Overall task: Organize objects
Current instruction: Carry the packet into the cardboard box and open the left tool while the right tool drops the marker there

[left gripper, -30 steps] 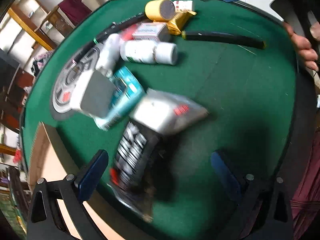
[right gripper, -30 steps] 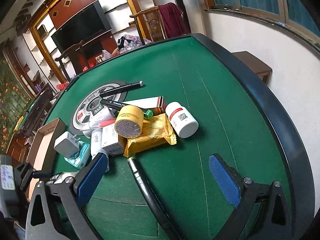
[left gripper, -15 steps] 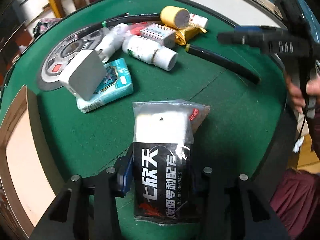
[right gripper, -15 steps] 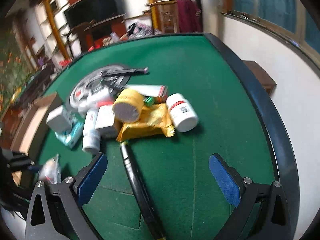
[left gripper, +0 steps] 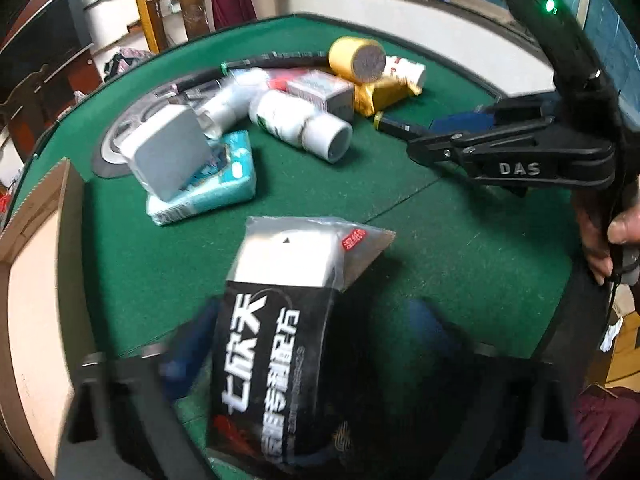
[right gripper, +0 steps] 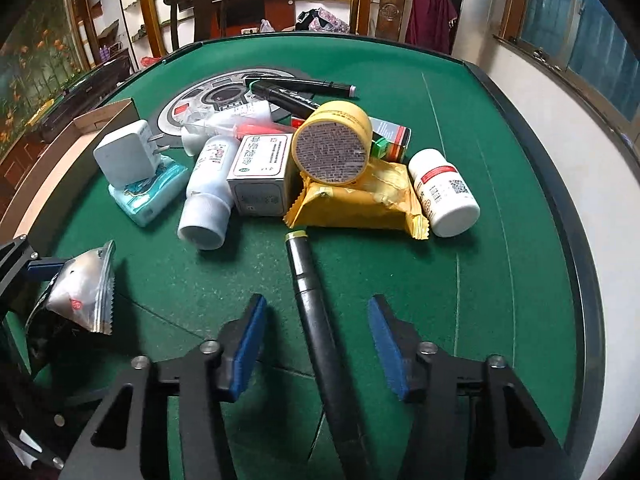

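Objects lie heaped mid-table (right gripper: 460, 120): a yellow tub (right gripper: 332, 144) rests on a yellow wrapper (right gripper: 360, 200), a white bottle (right gripper: 444, 196) lies just right of that wrapper, and a carton (right gripper: 260, 176) and a second bottle (right gripper: 208, 196) lie to its left. Further left, a charger (right gripper: 124, 158) sits on a tissue pack (right gripper: 148, 192).

Nearer us, a black pen (right gripper: 308, 292) lies on the felt, its gold tip close to the wrapper. Our right gripper (right gripper: 316, 336) straddles it. Its jaws have just been closing, but both blue pads stand clear of the barrel, so nothing is gripped.

A black-and-silver packet (left gripper: 280, 264) lies between the fingers of our left gripper (left gripper: 310, 336), near the table's edge. Those jaws have just been opening. The view is blurred, yet the right pad (left gripper: 432, 328) stands apart from the packet, so we read the grip as released.
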The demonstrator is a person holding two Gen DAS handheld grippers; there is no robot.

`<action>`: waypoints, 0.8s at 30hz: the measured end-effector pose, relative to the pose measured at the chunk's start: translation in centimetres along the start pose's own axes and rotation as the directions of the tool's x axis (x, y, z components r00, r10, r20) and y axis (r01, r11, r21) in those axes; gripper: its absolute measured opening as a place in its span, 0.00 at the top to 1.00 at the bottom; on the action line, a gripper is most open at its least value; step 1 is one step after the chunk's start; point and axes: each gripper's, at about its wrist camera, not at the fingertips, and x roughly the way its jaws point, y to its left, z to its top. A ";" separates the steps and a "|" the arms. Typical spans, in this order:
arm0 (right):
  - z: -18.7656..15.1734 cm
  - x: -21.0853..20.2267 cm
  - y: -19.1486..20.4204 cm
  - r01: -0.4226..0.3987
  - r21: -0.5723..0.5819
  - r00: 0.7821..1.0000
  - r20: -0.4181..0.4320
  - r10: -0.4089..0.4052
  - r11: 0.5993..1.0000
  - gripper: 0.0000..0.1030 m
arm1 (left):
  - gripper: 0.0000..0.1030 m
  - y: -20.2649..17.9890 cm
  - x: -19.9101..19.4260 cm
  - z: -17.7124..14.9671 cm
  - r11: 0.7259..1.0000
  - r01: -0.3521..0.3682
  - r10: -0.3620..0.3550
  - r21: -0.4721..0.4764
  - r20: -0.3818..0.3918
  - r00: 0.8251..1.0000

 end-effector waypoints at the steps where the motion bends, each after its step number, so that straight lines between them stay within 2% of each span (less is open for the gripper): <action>1: -0.1 -0.1 0.2 -0.003 0.000 1.000 0.000 0.003 1.000 0.74 | 0.62 0.4 -0.4 0.0 1.000 0.003 -0.003 -0.016 0.006 1.000; 2: -0.2 -0.2 0.2 -0.003 0.002 1.000 -0.004 0.003 1.000 0.81 | 0.62 1.0 -0.6 0.1 0.998 0.031 -0.031 -0.050 0.002 1.000; 3: -0.2 -0.2 0.5 -0.005 0.003 1.000 -0.006 0.005 1.000 0.84 | 0.62 1.8 -1.1 -0.2 0.992 0.071 -0.069 -0.101 0.020 0.997; 5: -0.4 -0.4 0.8 -0.019 0.010 1.000 -0.005 0.019 1.000 0.84 | 0.62 2.1 -2.3 -0.4 0.990 0.064 -0.059 -0.127 0.046 0.997; 8: -0.5 -0.9 1.3 -0.061 0.049 0.998 0.013 0.060 0.997 0.84 | 0.62 3.2 -4.2 -1.1 0.978 0.102 -0.085 -0.184 0.095 0.992; 11: -0.3 -2.5 1.5 -0.152 0.100 0.988 0.049 0.148 0.983 0.84 | 0.62 4.2 -7.0 -1.9 0.968 0.112 -0.078 -0.224 0.154 0.985; 13: 0.1 -4.1 2.0 -0.214 0.114 0.975 0.085 0.205 0.970 0.84 | 0.62 5.4 -8.9 -2.4 0.955 0.128 -0.078 -0.268 0.191 0.979; 15: 0.7 -5.6 2.7 -0.268 0.114 0.960 0.116 0.256 0.957 0.84 | 0.62 6.9 -10.7 -3.0 0.930 0.163 -0.089 -0.328 0.228 0.970; 18: 2.1 -8.2 4.4 -0.350 0.089 0.927 0.173 0.332 0.932 0.84 | 0.62 9.6 -13.4 -3.7 0.898 0.188 -0.071 -0.399 0.289 0.955; 22: 4.7 -11.0 7.8 -0.444 0.024 0.876 0.223 0.428 0.896 0.84 | 0.62 12.2 -15.2 -3.9 0.886 0.117 0.027 -0.449 0.302 0.953; 24: 5.9 -11.7 9.8 -0.469 -0.017 0.859 0.225 0.460 0.883 0.84 | 0.62 13.4 -15.7 -4.0 0.876 0.108 0.046 -0.470 0.304 0.952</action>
